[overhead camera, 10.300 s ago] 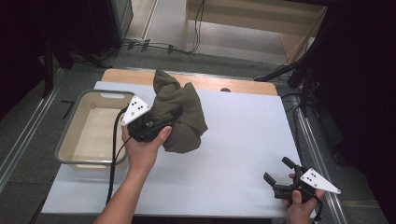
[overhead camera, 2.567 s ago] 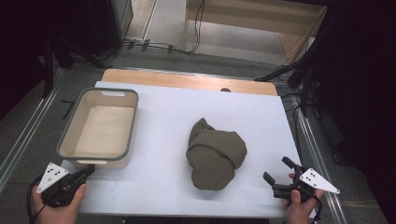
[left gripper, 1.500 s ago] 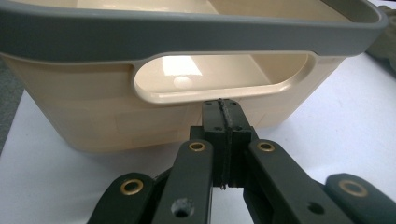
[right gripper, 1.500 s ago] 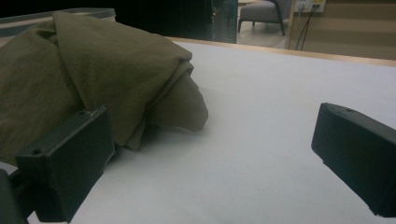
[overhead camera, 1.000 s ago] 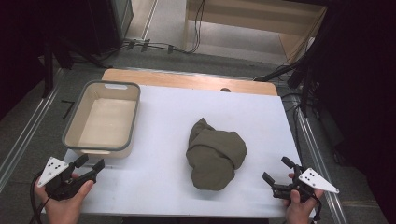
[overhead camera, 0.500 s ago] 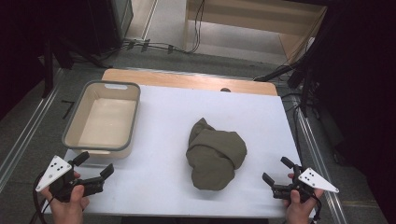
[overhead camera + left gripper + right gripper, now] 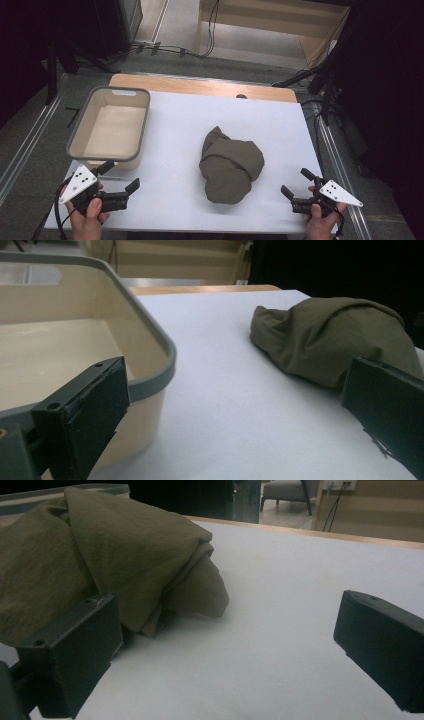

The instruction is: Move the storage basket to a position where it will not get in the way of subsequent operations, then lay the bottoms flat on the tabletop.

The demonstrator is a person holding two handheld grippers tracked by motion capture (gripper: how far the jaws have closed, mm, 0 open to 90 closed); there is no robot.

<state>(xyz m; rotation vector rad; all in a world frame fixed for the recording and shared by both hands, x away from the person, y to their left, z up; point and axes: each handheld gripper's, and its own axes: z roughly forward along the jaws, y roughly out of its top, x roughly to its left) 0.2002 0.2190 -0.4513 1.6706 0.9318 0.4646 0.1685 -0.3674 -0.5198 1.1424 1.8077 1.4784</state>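
From the high view, the olive cloth lies bunched on the white surface, well apart from the beige tub at the left — it looks already taken out of the tub, and what is left seems to be spreading or folding it. The left gripper sits at the near left corner, jaws wide and empty; earlier it held the cloth above the tub, then drew back to that corner, and its jaws have just been opening with nothing between them. The right gripper rests near the right edge, jaws apart, empty, unmoved throughout.

The left gripper view shows the tub's grey rim just beside one jaw, the cloth farther off.

In the right gripper view the cloth lies near — not gripped.
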